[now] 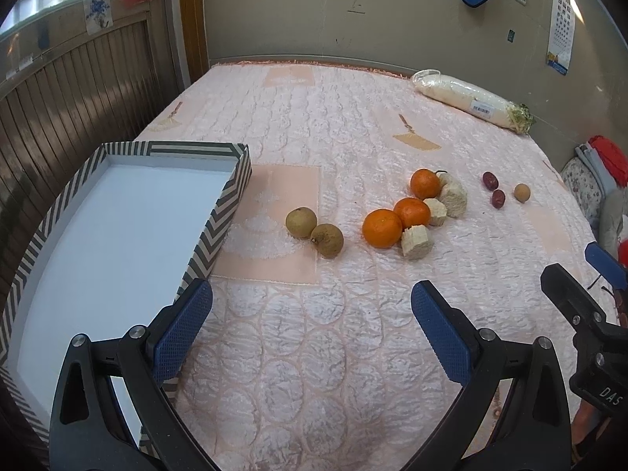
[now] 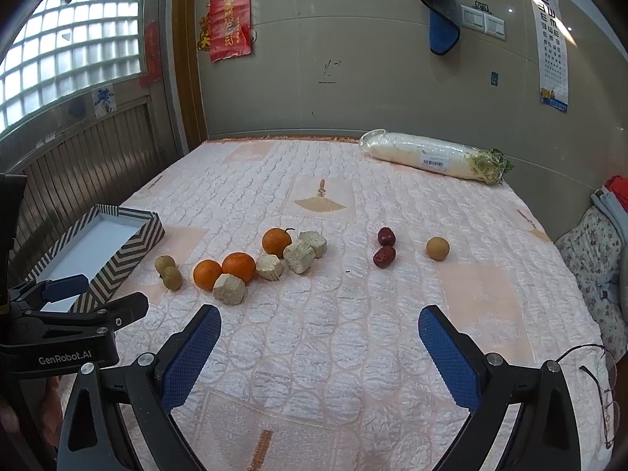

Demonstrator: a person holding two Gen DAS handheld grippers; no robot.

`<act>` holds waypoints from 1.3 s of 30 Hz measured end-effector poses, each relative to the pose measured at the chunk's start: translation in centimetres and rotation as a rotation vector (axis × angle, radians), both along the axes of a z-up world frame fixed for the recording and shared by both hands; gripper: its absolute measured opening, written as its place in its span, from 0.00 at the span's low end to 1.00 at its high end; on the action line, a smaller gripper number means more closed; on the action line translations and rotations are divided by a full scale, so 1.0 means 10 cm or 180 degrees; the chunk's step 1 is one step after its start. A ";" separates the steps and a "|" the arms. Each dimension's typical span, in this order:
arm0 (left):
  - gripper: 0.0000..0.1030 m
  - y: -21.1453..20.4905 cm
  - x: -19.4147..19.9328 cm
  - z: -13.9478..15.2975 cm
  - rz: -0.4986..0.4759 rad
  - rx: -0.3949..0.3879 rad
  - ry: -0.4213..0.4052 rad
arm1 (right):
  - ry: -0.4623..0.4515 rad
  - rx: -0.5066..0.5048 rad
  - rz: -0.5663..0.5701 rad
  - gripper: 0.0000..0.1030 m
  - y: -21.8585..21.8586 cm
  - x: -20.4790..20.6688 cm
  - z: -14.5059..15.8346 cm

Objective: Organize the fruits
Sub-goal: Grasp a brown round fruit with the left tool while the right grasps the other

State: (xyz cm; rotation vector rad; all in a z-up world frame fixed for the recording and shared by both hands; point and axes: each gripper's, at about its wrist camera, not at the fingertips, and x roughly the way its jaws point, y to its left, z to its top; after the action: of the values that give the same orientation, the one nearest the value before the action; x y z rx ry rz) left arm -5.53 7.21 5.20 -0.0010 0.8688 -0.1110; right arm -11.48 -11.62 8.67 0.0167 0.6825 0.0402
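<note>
On the bed cover I count three oranges, three small brown round fruits, two red dates and four pale cut chunks. I see one striped box and one wrapped white radish. I also see two grippers.

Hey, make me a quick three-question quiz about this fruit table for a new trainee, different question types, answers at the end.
1. True or false: the striped box already holds fruit.
2. How many oranges lie on the cloth?
3. Multiple choice: the two red dates lie nearest to A) the striped box, B) the lone brown fruit, C) the wrapped radish.

Key: 1 false, it is empty. 2 three. 3 B.
</note>
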 end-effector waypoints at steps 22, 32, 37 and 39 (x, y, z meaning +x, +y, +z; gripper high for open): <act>0.69 -0.11 0.49 -0.27 0.0000 0.0130 0.0184 | 0.0190 0.0105 0.0161 0.87 0.04 0.23 -0.19; 0.24 -0.10 0.59 -0.35 -0.0015 0.0094 0.0243 | 0.0264 0.0210 0.0283 0.75 0.08 0.30 -0.24; 0.24 0.02 0.42 -0.22 -0.0054 0.0017 0.0190 | 0.0274 0.0301 0.0545 0.71 0.25 0.36 -0.19; 0.24 0.06 0.35 -0.17 -0.0066 0.0020 0.0173 | 0.0268 0.0324 0.0709 0.67 0.37 0.44 -0.16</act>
State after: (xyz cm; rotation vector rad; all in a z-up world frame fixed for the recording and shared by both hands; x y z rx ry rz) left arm -2.07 7.79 3.54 0.0110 0.9235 -0.1280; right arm -7.10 -7.88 7.06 0.0401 0.7636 0.2897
